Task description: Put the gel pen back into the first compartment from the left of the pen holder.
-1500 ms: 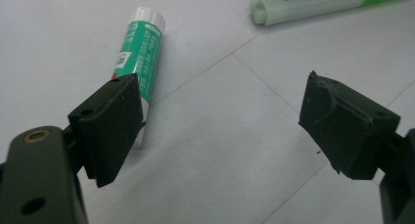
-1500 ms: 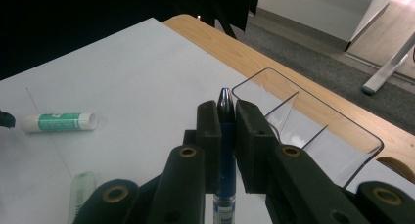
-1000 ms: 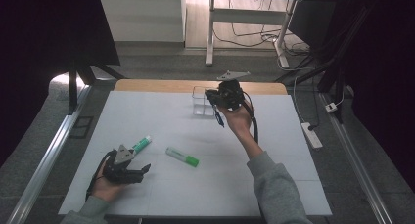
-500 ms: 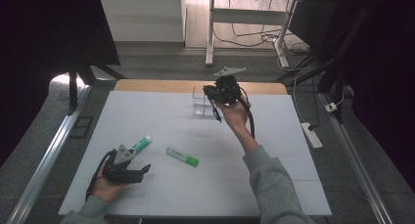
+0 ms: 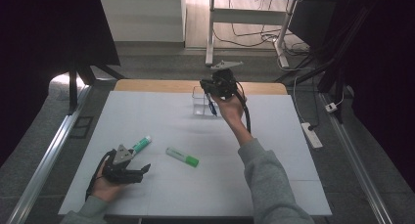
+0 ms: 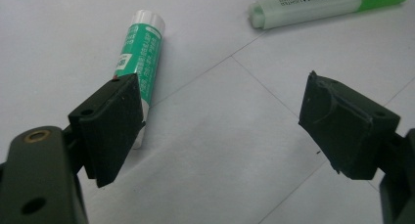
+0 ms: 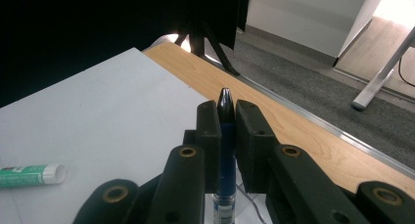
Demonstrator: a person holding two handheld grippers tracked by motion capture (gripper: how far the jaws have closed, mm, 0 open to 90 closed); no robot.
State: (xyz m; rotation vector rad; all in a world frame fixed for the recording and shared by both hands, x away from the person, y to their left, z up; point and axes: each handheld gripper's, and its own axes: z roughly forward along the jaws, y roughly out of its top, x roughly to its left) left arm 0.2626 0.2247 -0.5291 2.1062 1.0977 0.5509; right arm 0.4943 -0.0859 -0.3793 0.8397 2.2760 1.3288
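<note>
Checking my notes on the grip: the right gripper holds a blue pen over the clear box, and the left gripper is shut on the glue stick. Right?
Not quite: the left gripper is open, and the glue stick lies beside one jaw, as the left gripper view shows. The rest stands.

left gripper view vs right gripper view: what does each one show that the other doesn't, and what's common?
Left gripper view: the left hand-held gripper, jaws open with bare table between them, and a green highlighter lying beyond.

Right gripper view: the right hand-held gripper shut on a blue pen, the table's wooden edge strip, grey floor and a white desk leg behind.

Both: the green-and-white glue stick lying on the white table.
</note>
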